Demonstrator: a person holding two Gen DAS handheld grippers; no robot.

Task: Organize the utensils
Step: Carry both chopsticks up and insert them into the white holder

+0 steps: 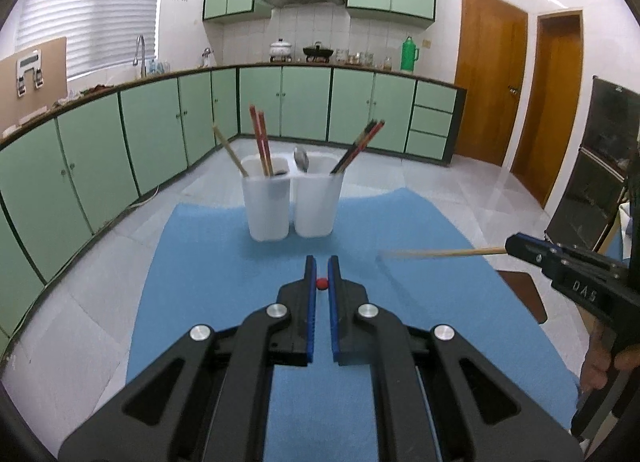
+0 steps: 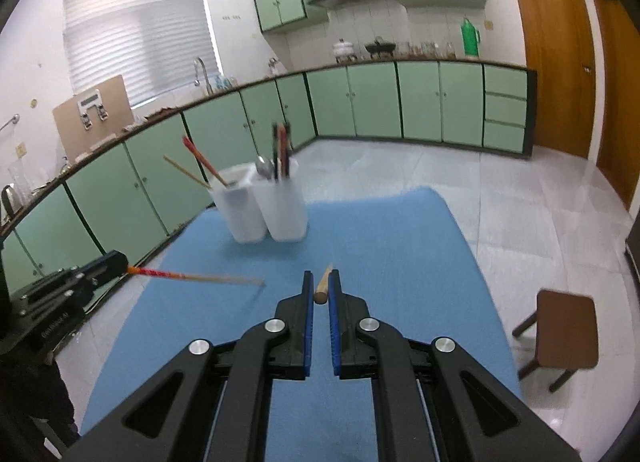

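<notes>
Two white holders [image 1: 294, 202], blue cloth [image 1: 208, 262], green cabinets [image 1: 100, 166]

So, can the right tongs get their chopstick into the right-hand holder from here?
Probably yes. The right tongs are shut on a plain wooden chopstick, and only bare blue mat lies before the right-hand holder, whose spoon and dark chopsticks leave room.

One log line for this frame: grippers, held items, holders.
left gripper: shut on red-ended chopstick | right gripper: shut on plain wooden chopstick | two white holders: upright on blue mat, already hold chopsticks, spoon
</notes>
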